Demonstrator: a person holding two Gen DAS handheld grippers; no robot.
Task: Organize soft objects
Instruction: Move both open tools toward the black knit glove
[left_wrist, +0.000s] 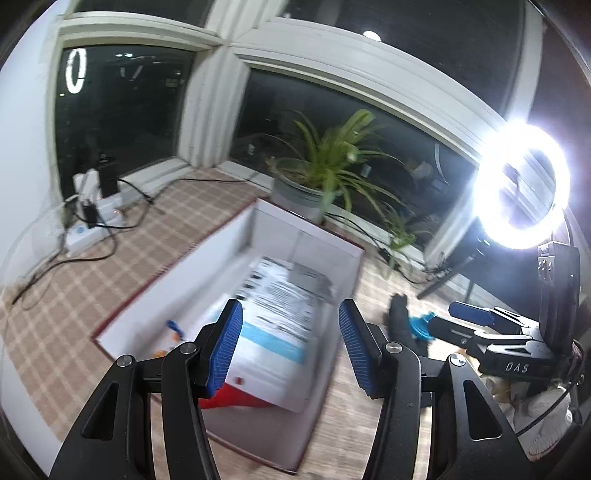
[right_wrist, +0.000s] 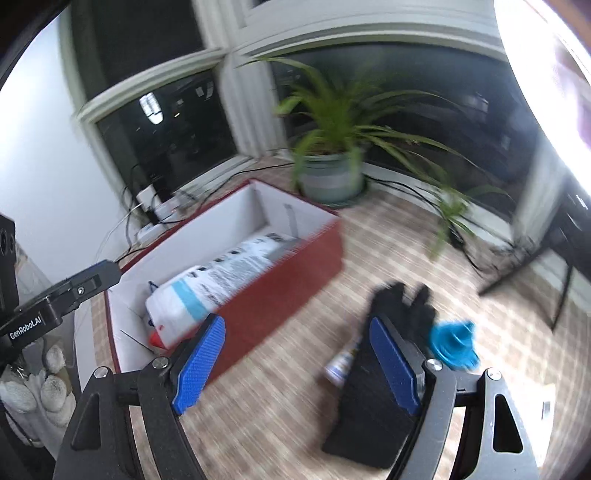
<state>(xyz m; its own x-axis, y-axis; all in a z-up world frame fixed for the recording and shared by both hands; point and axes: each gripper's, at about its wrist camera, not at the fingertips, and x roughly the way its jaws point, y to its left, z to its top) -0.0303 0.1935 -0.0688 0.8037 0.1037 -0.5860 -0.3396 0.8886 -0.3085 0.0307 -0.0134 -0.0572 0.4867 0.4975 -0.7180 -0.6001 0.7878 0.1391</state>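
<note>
My left gripper hangs open and empty over the box, where a white pack lies. My right gripper is open too, empty. At its one o'clock on the mat a black glove touches a blue thing.

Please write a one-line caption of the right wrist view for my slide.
Open right gripper above checked floor, between a red box holding a white printed bag and a black glove.

red box, black glove, checked cloth
</note>
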